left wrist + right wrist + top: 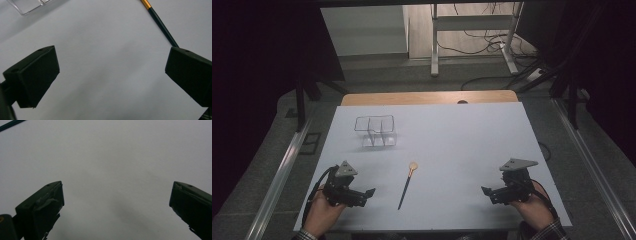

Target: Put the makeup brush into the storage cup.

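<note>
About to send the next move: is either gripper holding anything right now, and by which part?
Nothing is held. The left gripper and the right gripper both stand open over the bare white table; the spoon lies untouched between them.

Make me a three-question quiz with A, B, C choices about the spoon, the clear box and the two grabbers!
1. Where does the spoon lie?
A. inside the clear box
B. on the table, between the grippers
C. in a gripper

2. What colour is the spoon's bowl?
A. tan
B. blue
C. green

3. How are the left gripper and right gripper?
A. both shut
B. one holds the spoon
C. both open

Answers: 1 B, it rests on the white table, nearer than the clear box. 2 A, the tip looks tan against the dark handle. 3 C, each gripper view shows jaws wide apart, gripping nothing.
</note>
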Action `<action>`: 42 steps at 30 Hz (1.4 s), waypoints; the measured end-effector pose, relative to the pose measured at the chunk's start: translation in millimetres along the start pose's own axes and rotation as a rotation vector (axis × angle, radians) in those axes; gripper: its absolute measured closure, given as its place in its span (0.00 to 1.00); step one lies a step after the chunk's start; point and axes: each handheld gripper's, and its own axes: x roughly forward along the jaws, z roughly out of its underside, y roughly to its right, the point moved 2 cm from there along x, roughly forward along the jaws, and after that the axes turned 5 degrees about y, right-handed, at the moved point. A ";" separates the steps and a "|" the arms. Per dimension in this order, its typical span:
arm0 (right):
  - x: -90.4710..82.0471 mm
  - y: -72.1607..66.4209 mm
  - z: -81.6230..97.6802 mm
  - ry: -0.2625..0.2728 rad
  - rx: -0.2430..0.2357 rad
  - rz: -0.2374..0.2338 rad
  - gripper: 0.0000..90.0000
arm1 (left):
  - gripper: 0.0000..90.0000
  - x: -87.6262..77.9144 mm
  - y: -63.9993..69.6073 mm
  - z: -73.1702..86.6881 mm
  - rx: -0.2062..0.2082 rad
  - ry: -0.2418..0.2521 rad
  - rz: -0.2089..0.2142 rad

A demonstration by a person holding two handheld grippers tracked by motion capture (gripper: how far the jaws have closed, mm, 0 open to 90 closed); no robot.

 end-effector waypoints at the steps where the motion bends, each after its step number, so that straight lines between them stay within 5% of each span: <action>1: 0.0 -0.1 0.0 0.000 -0.001 0.001 0.00 | 0.00 0.2 -0.2 -1.0 0.002 -0.001 -0.003; 17: 0.6 0.2 -0.1 -0.006 0.000 0.003 0.00 | 0.01 12.2 -5.6 -20.9 -0.031 -0.031 0.003; 42: 2.5 1.6 -0.2 -0.012 -0.001 0.001 0.00 | 0.01 29.4 8.0 -44.6 -0.010 -0.116 0.017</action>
